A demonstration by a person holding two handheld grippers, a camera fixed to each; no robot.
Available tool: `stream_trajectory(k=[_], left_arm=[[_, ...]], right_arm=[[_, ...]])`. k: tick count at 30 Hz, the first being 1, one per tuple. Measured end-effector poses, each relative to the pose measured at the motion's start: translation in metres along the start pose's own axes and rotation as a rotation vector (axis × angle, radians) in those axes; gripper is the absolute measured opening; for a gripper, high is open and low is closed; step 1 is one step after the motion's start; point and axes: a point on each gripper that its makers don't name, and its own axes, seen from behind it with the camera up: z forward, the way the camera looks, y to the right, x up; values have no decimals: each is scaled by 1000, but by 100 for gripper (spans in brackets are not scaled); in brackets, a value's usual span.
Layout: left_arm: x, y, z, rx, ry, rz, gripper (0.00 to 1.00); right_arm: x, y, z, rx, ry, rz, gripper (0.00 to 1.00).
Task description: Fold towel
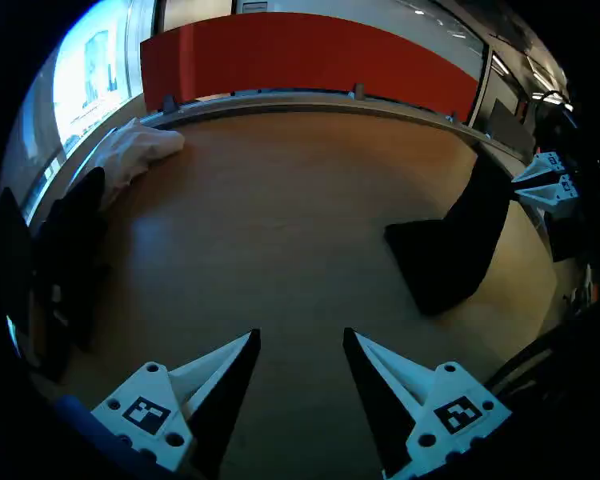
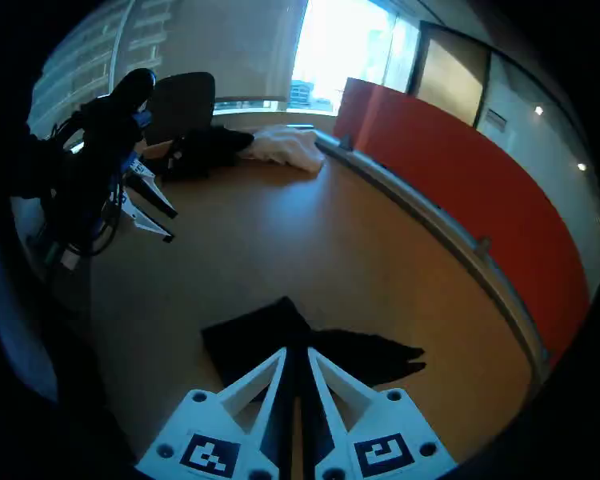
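Black and limp, the towel (image 1: 444, 256) lies on the smooth wood-grain table (image 1: 284, 224), out from the right-hand end of the red panel (image 1: 300, 52). One part lies flat as a dark angular patch. The rest rises in a narrowing, creased strip toward the right gripper (image 2: 297, 350). In the right gripper view that gripper's white, wedge-shaped fingers are drawn almost together, and a sliver of the dark cloth is pinched between their black inner faces. The towel spreads beyond the tips in a ragged, pointed outline, with the panel running along that side behind a grey metal rail (image 2: 428, 216).

The left gripper (image 1: 301, 332) stands with its jaws well apart. Only bare tabletop shows between its tapered tips, and it has hold of nothing. It sits well back from the panel, with the towel off to one side.

A crumpled white cloth (image 1: 136, 148) lies in soft folds at the left-hand end of the red panel, close to the rail. A dark bundle (image 2: 204, 152) touches it on the side away from the panel.
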Motion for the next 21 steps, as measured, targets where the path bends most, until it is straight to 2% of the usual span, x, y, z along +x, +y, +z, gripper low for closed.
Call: stream_trajectory(k=[2,3,8,9,13,21], left_arm=[[-1,-1,-1,2,1,-2,76],[-1,-1,-1,3,1,-3,76],[-4,-5,-3,10,1,-10,76],[-4,-5,-4,11,1,-12,76],[-7,-7,-5,14,-1,-17,76],[-8,-7,-5,14,-3,-15,76]], right_arm=[[2,-11,6,23,0,-9,5],[2,-14,9,30,-4,-10,8],[-6,-27,18,60,-36,-4,57],[-7,-28,18,64,-36,1,63],[-9,-27,17,68,-35,18,69],[-16,-20,13,55,-43,24,69]])
